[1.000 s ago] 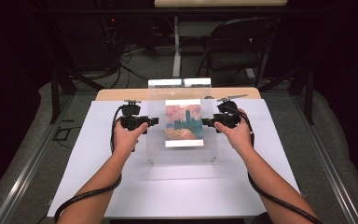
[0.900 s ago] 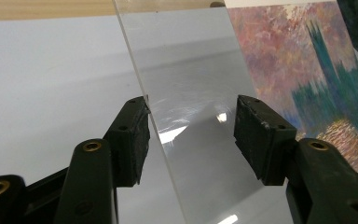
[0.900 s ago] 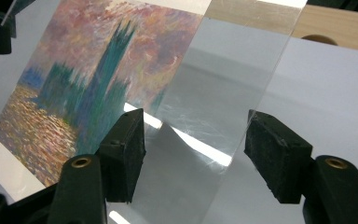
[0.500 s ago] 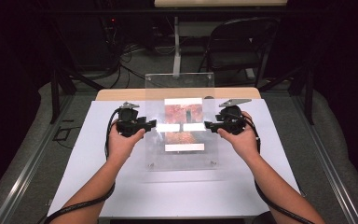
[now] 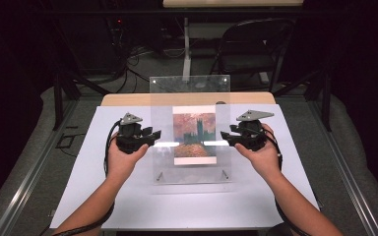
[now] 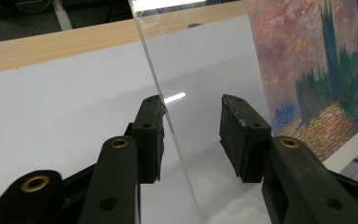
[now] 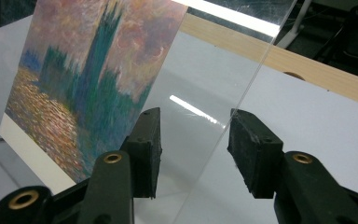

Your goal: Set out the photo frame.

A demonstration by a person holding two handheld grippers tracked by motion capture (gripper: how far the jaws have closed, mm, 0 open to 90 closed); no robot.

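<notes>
Here the 2 closing grippers, left and right, straddle the clear panel, unclamped.

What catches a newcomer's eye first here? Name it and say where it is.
The colourful painting print, mid-table on the white sheet, seen through a clear acrylic pane raised over it. The left gripper and right gripper flank the pane's side edges; their jaws, just closing, straddle those edges without clamping yet.

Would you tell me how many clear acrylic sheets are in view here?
2. The raised sheet stands tilted up above the middle of the table; the flat sheet lies on the table below it. A further one stacked underneath could be hidden.
</notes>
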